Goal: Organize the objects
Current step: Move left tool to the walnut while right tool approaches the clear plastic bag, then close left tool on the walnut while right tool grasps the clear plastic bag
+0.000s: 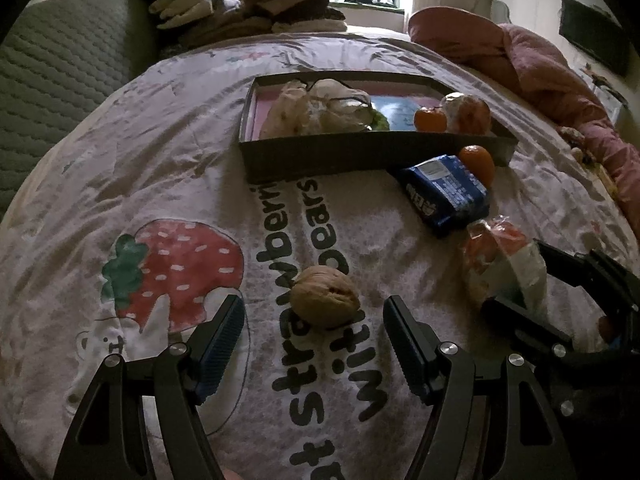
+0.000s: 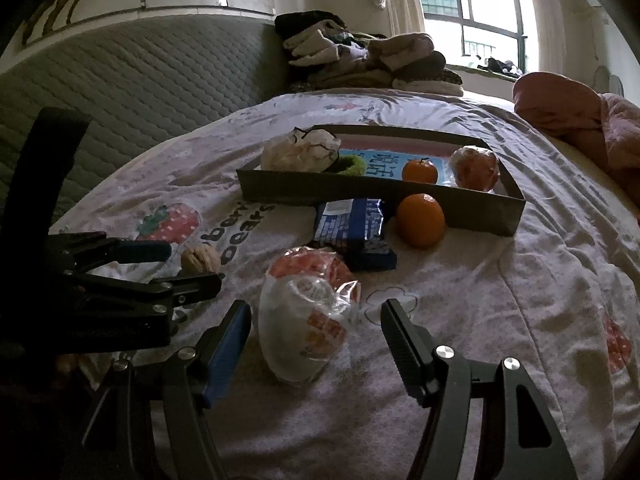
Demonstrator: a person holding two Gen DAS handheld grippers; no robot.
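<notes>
On the strawberry-print bedspread [image 1: 132, 184], your left gripper [image 1: 314, 320] hovered with its jaws apart around a walnut [image 1: 325, 296], the pads clear of the shell on both sides. To the right of it, your right gripper [image 2: 316, 324] stood likewise spread about a bagged snack [image 2: 306, 320] in clear and orange wrapping, with the left pad close beside the bag and the right pad well off it; neither claw had clamped on anything. Beyond them a blue packet [image 2: 352, 232] lay against the near wall of the shallow box [image 2: 320, 190], and a loose orange [image 2: 421, 220] sat just beside it, also outside the box. Inside the box you had a tied white plastic bag [image 2: 300, 152] at the left end with something green [image 2: 352, 166] next to it, a small orange [image 2: 419, 171] further right, and a wrapped orange [image 2: 476, 168] at the right end. By this showing the sorting stood roughly half done: four things were in the box, and four, the walnut, the bagged snack, the blue packet and the loose orange, waited on the cover to be lifted in
</notes>
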